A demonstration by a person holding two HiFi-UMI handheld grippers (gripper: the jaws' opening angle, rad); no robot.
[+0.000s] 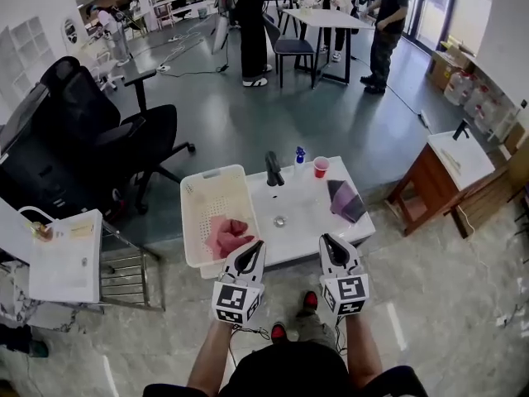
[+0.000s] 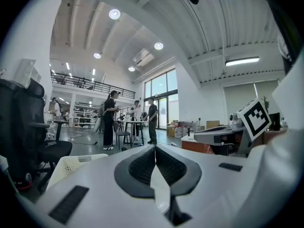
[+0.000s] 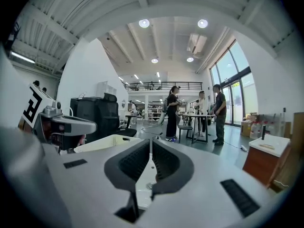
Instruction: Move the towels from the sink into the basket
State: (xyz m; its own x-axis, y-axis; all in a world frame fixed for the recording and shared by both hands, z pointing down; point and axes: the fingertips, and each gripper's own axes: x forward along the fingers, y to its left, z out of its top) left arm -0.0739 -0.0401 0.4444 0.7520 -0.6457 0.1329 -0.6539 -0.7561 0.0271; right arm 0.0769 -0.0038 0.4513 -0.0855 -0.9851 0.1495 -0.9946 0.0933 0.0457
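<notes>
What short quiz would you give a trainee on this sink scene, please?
1. True or false: the pink towel lies in the basket.
2. What colour is the other towel, on the sink top: A purple, B green, C yellow?
3. Fill in: the left hand-held gripper and the right hand-held gripper are both ____ and empty.
Key: 1 true; 2 A; 3 shut.

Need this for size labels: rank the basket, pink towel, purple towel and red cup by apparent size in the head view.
1. basket
2. pink towel and purple towel: about alike, so unranked
3. red cup
</notes>
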